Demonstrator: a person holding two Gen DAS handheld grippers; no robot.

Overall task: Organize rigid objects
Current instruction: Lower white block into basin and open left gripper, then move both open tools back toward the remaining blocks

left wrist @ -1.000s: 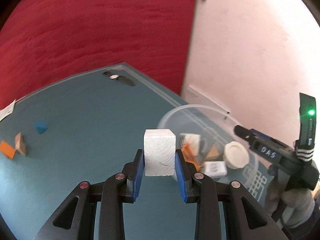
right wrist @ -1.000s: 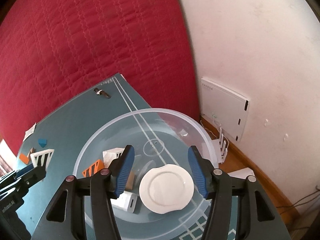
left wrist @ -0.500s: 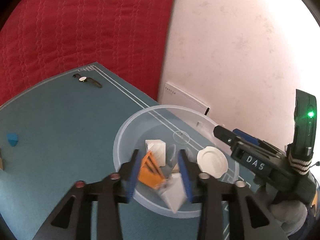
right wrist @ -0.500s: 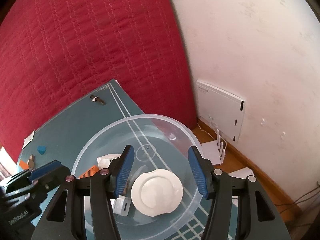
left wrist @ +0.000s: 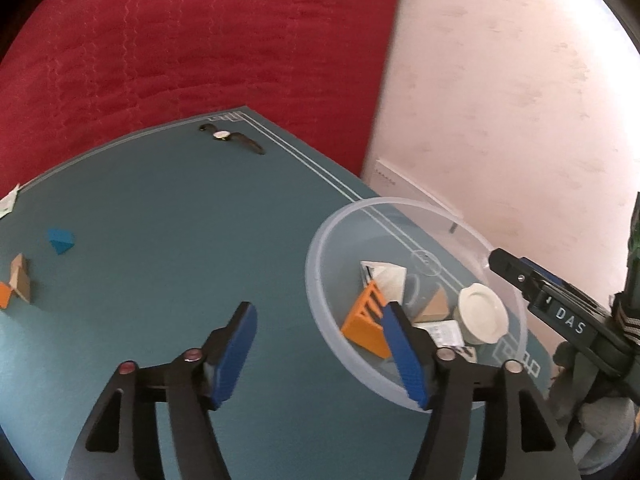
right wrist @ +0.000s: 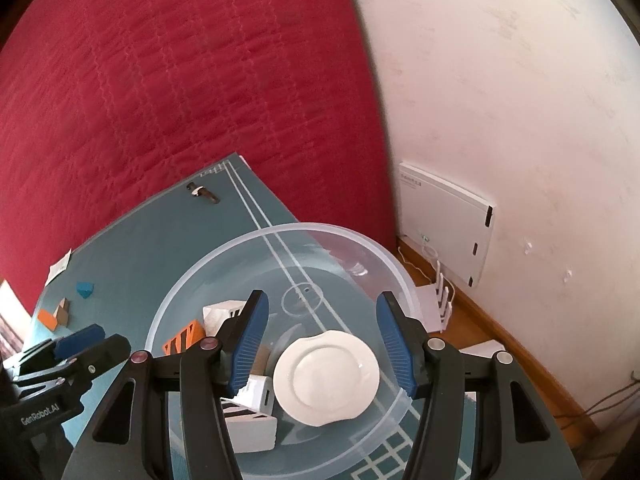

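The rigid objects are sitting partly in the clear plastic bowl [left wrist: 320,264] and partly out on the teal table [left wrist: 160,240]. In the bowl I am counting 1 white cube [left wrist: 386,280], 1 orange slotted block [left wrist: 366,322], 1 tan wooden wedge [left wrist: 434,308], 1 small white plate [left wrist: 482,318] and 1 white slotted piece [right wrist: 250,426]; a 2nd white piece beside it is partly hidden, so I cannot tell what it is. Out on the table 3 pieces are lying well apart from the bowl: 1 blue block [left wrist: 61,240], 1 tan wooden block [left wrist: 21,282] and 1 orange piece [left wrist: 5,298] touching it. 1 wristwatch [left wrist: 232,139] is lying near the far corner.

My left gripper [left wrist: 320,350] is hovering at the bowl's near rim; its 2 fingers have just been spreading and are standing apart with nothing between them. My right gripper [right wrist: 320,344] is hanging over the bowl, its 2 fingers apart above the plate, gripping nothing.
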